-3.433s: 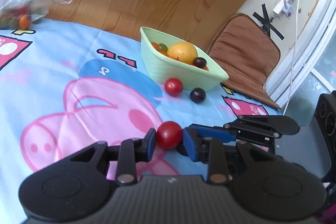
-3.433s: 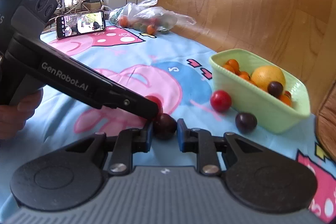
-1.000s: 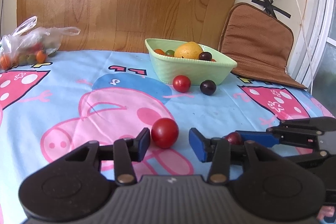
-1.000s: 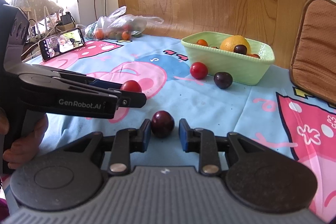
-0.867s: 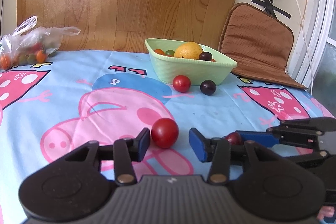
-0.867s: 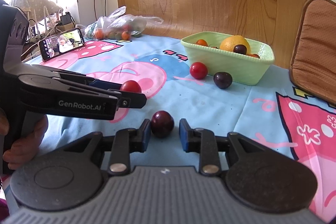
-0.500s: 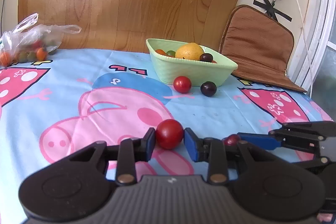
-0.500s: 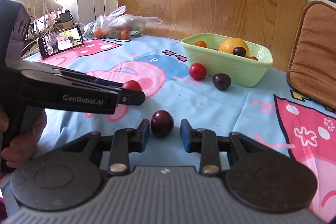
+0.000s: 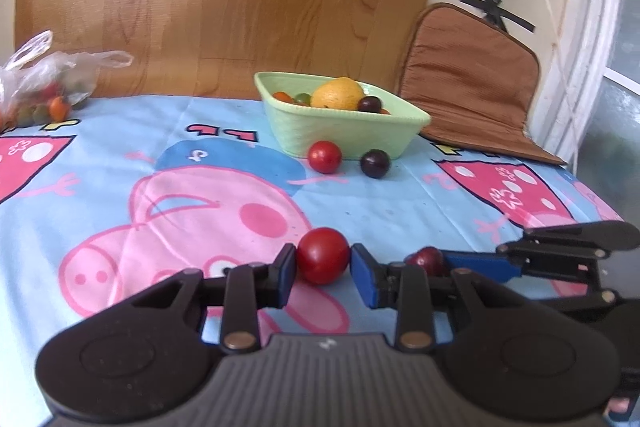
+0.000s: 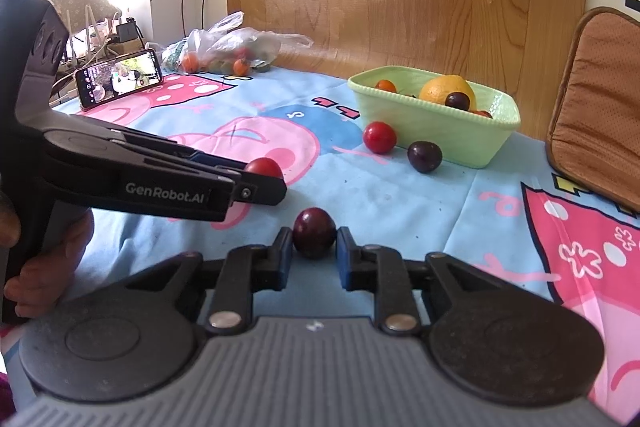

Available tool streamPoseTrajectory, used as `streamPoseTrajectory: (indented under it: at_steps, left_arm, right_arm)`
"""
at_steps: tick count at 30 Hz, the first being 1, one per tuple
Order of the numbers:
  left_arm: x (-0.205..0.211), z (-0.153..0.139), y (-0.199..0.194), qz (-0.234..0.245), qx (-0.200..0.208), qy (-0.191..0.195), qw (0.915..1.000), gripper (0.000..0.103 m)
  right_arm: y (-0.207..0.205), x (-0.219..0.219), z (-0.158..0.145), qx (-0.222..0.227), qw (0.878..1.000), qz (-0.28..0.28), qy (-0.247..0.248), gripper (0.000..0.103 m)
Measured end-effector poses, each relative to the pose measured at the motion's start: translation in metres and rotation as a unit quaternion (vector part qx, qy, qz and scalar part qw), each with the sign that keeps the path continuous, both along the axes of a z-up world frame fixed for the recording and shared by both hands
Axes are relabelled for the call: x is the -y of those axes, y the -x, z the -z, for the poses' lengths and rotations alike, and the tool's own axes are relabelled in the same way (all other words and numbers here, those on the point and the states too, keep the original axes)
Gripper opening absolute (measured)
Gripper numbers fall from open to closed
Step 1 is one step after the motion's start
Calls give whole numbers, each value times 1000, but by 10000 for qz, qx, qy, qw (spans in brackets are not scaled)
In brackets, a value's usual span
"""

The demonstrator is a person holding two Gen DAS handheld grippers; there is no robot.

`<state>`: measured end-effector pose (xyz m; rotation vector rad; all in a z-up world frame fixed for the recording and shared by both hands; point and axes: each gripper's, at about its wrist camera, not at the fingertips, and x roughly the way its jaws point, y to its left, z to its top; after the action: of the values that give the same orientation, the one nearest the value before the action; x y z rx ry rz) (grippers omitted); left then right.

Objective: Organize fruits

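Note:
My left gripper [image 9: 323, 265] is shut on a red tomato [image 9: 322, 261], low over the cartoon tablecloth; the tomato also shows in the right wrist view [image 10: 264, 167]. My right gripper [image 10: 314, 247] is shut on a dark plum [image 10: 314, 233], which also shows in the left wrist view [image 9: 426, 260]. A pale green bowl [image 9: 344, 137] holds an orange [image 9: 338, 93], a dark plum and small fruits. A second red tomato [image 9: 325, 156] and a second dark plum [image 9: 375, 163] lie on the cloth in front of the bowl.
A clear plastic bag of small fruits [image 10: 228, 53] lies at the table's far left. A phone [image 10: 120, 77] stands propped at the left edge. A brown cushion [image 9: 476, 83] leans behind the bowl on the right. A wooden board backs the table.
Both grippers have closed: the left on the red tomato, the right on the dark plum. Both views have shifted slightly.

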<state>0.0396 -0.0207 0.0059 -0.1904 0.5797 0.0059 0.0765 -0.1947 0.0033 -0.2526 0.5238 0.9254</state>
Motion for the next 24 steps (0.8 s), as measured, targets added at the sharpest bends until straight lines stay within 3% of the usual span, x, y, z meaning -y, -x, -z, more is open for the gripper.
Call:
streamPoseTrajectory:
  at_steps: [5, 10, 15, 17, 18, 21, 24]
  left_arm:
    - [9, 0, 2, 512, 36, -54, 9987, 30]
    - [13, 0, 2, 593, 10, -123, 9982, 31]
    - [9, 0, 1, 415, 7, -61, 9991, 42]
    - [7, -1, 2, 294, 39, -75, 9995, 56]
    - [7, -2, 2, 271, 77, -75, 9996, 56]
    - [8, -2, 3, 277, 103, -119, 9995, 56]
    - [9, -3, 3, 277, 99, -142, 9995, 56]
  right_arm:
    - [-3, 11, 0, -124, 9995, 278, -113, 26]
    - [-1, 11, 0, -147, 9994, 306, -97, 27]
    - [-1, 12, 0, -184, 9992, 323, -116, 27]
    - [-1, 12, 0, -190, 9992, 329, -118, 28]
    - [-1, 12, 0, -186, 9992, 334, -113, 29]
    - [-1, 12, 0, -188, 9993, 319, -97, 44]
    - [-1, 11, 1, -145, 9994, 305, -54, 45]
